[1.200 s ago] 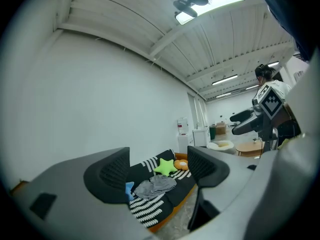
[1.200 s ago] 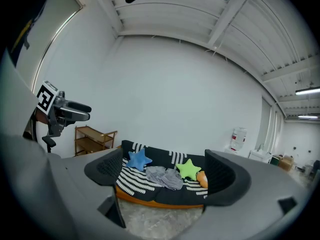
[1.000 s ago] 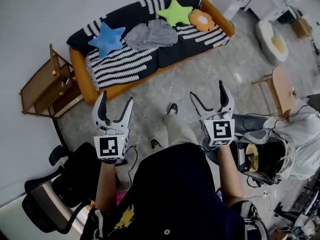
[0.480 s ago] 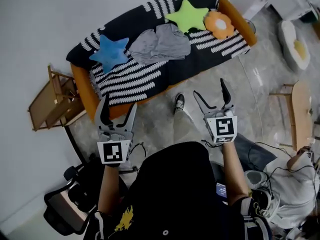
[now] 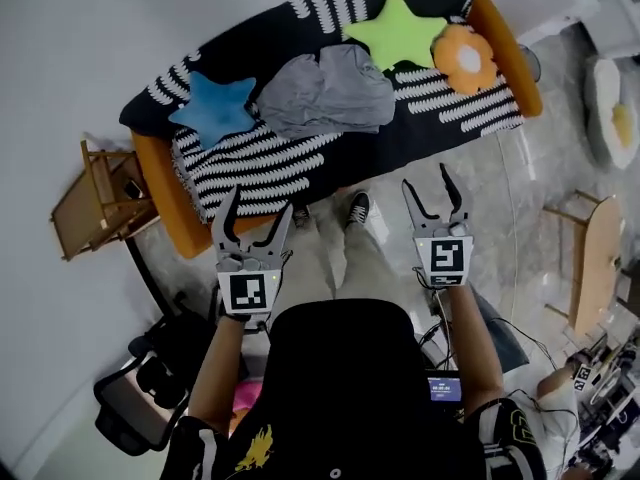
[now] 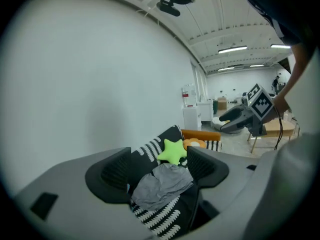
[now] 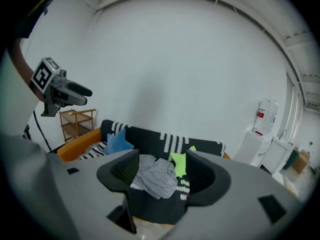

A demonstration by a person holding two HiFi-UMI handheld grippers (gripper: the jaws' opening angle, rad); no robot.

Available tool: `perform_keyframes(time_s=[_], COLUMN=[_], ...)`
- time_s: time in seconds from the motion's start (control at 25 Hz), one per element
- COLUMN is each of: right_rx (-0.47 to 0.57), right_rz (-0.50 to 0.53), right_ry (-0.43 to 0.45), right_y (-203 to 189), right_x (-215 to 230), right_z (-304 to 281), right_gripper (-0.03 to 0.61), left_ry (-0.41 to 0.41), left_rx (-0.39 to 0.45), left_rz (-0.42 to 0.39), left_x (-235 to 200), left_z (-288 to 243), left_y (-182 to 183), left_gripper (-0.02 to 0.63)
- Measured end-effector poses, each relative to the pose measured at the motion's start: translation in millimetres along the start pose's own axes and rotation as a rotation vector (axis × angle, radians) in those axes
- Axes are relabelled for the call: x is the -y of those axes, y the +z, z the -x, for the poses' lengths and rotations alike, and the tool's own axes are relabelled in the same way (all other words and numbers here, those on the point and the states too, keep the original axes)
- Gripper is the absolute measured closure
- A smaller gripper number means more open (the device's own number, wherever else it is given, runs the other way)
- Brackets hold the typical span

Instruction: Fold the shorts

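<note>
Grey shorts lie crumpled on the black-and-white striped blanket of an orange sofa, between a blue star cushion and a green star cushion. Both grippers hang in the air short of the sofa, well apart from the shorts. My left gripper stands open with nothing between its fingers; the shorts show far off through its gap. My right gripper holds nothing, and its jaws are closing; the shorts appear beyond them.
An orange flower cushion lies at the sofa's right end. A wooden shelf stands left of the sofa. An office chair is behind me at the left, a wooden stool at the right. My feet stand on the floor before the sofa.
The sofa has come closer and larger in the head view as I walked toward it. Both grippers moved forward with me. The right jaws have narrowed.
</note>
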State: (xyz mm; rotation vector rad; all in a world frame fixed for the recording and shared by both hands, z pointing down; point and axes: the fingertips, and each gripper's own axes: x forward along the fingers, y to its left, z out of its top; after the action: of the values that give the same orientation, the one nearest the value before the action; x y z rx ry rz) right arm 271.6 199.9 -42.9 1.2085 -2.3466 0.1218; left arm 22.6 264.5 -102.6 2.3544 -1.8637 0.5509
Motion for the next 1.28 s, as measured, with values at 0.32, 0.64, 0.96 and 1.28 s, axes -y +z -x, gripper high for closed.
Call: perform_keyframes(time_s=[0.32,0.64,0.96,1.28], right_rx=[-0.117,-0.312,-0.421,-0.491], right_rz=[-0.059,-0.026,0.187,0.545], right_ry=[-0.064,-0.221,-0.248,-0.213], right_y=[-98.5,-299.8,-445.7,-469.5], right_x=[-8.4,-15.0,-20.8,-21.8], right_z=[-154.3,-301.0,-396.2,-448.1], right_gripper=[0.338,0.345,0.339,0.336], left_ry=[-0.154,-0.288,-0.199,-0.200], left_rx=[-0.238,-0.350,-0.470,-0.556], left_rz=[0.011,-0.042,-0.048,-0.218], left_x=[-54.9,-31.4,-16.2,-17.5], left_z=[-142.0,-266.7,-320.8,-354.1], left_y=[-190.5,-409.6,-575.9,-630.2], left_gripper=[0.259,0.331,0.336,0.319])
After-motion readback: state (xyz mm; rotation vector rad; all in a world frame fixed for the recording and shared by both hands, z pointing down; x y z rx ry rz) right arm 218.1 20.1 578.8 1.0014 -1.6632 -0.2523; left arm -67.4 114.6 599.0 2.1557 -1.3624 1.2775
